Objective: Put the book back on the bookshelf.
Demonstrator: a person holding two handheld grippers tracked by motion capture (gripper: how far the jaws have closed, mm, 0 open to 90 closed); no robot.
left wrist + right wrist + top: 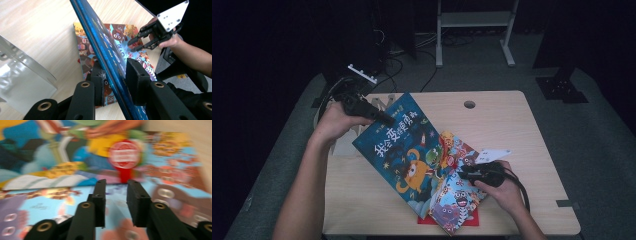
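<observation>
A blue picture book [399, 150] with a yellow monster on its cover stands tilted, its upper left edge raised off the wooden table [512, 125]. My left gripper [387, 120] is shut on that raised edge. In the left gripper view the blue picture book [98, 32] runs between the pads of my left gripper [115, 72]. A second, colourful book [457, 197] lies flat under its lower edge. My right gripper [462, 172] hovers over this book, open and holding nothing. The right gripper view, blurred, has my right gripper [116, 192] just above the colourful book [37, 205].
A white card [493, 155] lies right of the books, and a red sheet [472, 219] pokes out beneath them at the front edge. A clear plastic stand [22, 75] sits at the table's left end. A cable hole [469, 104] lies near the far edge.
</observation>
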